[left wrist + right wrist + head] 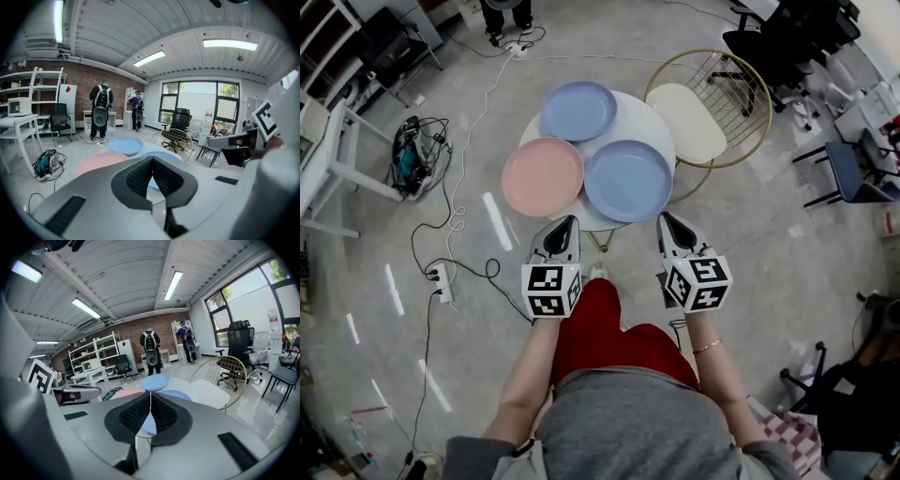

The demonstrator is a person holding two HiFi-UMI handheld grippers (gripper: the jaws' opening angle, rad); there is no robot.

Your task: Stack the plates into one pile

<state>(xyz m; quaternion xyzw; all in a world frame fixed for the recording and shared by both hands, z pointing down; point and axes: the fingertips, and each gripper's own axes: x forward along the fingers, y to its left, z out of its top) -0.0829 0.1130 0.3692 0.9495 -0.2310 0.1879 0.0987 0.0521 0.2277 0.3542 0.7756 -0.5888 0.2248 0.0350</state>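
Three plates lie side by side on a small round white table. A light-blue plate sits at the far side, a pink plate at the near left and a second blue plate at the near right. My left gripper hovers just short of the table's near edge, below the pink plate, shut and empty. My right gripper hangs beside it, below the near blue plate, also shut with nothing between its jaws. In the left gripper view the left gripper points at the pink plate.
A gold wire chair with a cream seat stands against the table's right side. Cables and a power strip trail over the floor at the left, near a bag and a white desk. Office chairs stand at the far right.
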